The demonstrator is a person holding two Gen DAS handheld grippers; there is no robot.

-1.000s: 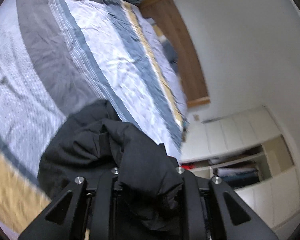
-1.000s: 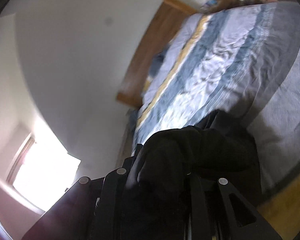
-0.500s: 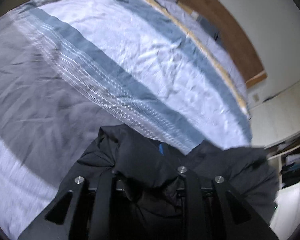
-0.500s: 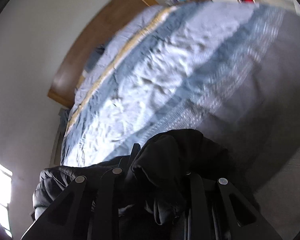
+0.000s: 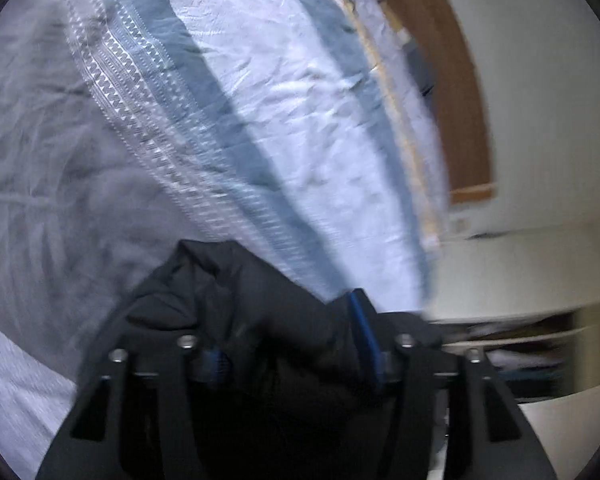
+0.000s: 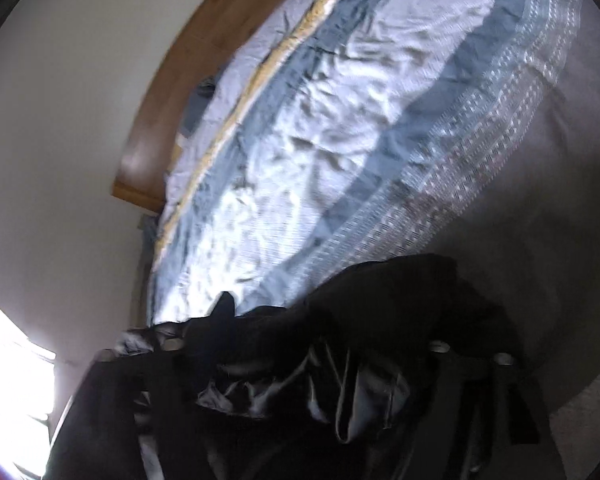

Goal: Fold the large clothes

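A black padded jacket (image 5: 256,304) with a blue trim strip (image 5: 364,332) is bunched between the fingers of my left gripper (image 5: 296,356), which is shut on it above the bed. In the right wrist view the same black jacket (image 6: 384,320) fills the bottom of the frame, with shiny lining showing. My right gripper (image 6: 308,352) is shut on it; its fingertips are buried in the cloth. The jacket hangs just over the striped duvet.
The bed is covered by a striped grey, white, blue and yellow duvet (image 5: 236,92) (image 6: 340,120). A wooden headboard (image 5: 452,80) (image 6: 180,92) stands against a white wall. White shelves with clothes (image 5: 532,344) are at the right. A bright window (image 6: 8,380) is at the lower left.
Both grippers have swung with the jacket still held, and the views have tilted. The jacket has spread wider in the right wrist view and shows its lining.
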